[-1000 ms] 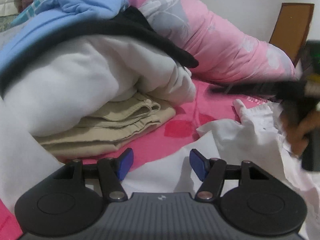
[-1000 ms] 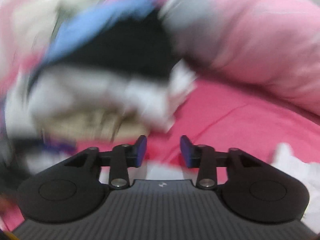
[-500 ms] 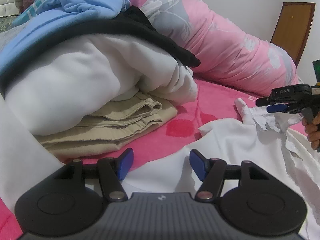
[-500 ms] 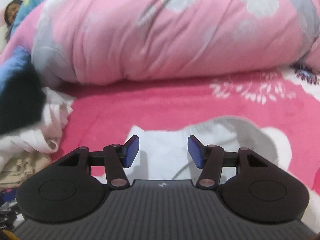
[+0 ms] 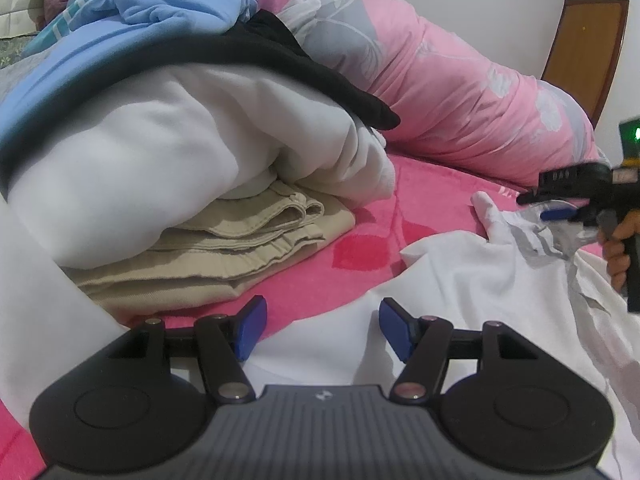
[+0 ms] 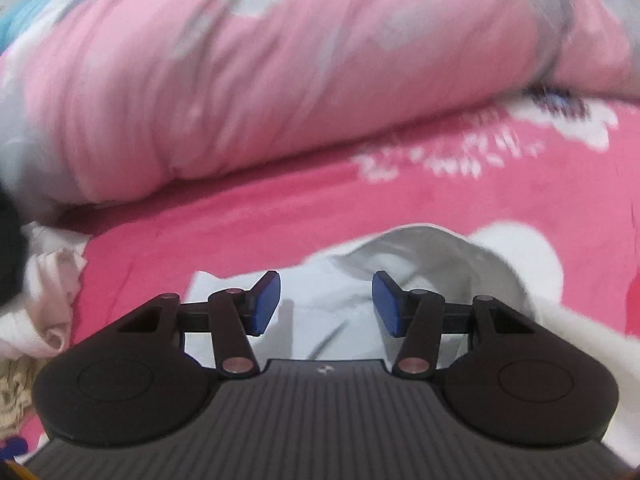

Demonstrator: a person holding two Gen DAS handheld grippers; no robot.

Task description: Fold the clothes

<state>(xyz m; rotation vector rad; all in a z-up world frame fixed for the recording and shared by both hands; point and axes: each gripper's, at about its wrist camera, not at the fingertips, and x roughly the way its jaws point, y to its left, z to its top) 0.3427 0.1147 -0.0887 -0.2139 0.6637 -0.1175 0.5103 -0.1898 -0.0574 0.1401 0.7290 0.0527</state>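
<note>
The left hand-held gripper [image 5: 320,330] is held over the near edge of a white garment [image 5: 460,280], its blue pads [image 5: 250,326] standing apart with nothing pressed between them; white cloth is seen in the gap, lying below the pads. The right hand-held gripper [image 6: 325,302] is likewise open: its jaws have just been opening, and a crumpled fold of the white garment [image 6: 348,280] lies between and below its pads without being pinched. In the left wrist view the right hand-held gripper [image 5: 560,208] is seen at the far right end of the garment, grasped by a hand [image 5: 618,248], with the rumpled cloth just under its tip.

The white garment is spread on the bed's pink sheet [image 5: 360,264], which carries a white flower print. To the left of the garment, on the same sheet, a stack of clothes is found: folded beige trousers [image 5: 224,256] at the bottom, a bulky white piece [image 5: 180,152] on them, a black garment [image 5: 288,64] over that, and a light blue garment [image 5: 168,8] on top. Behind the white garment, along the far side of the sheet, a rolled pink quilt [image 5: 460,96] with grey and white flowers is laid. Beyond the quilt, a brown wooden door [image 5: 584,48] is seen against a pale wall.
</note>
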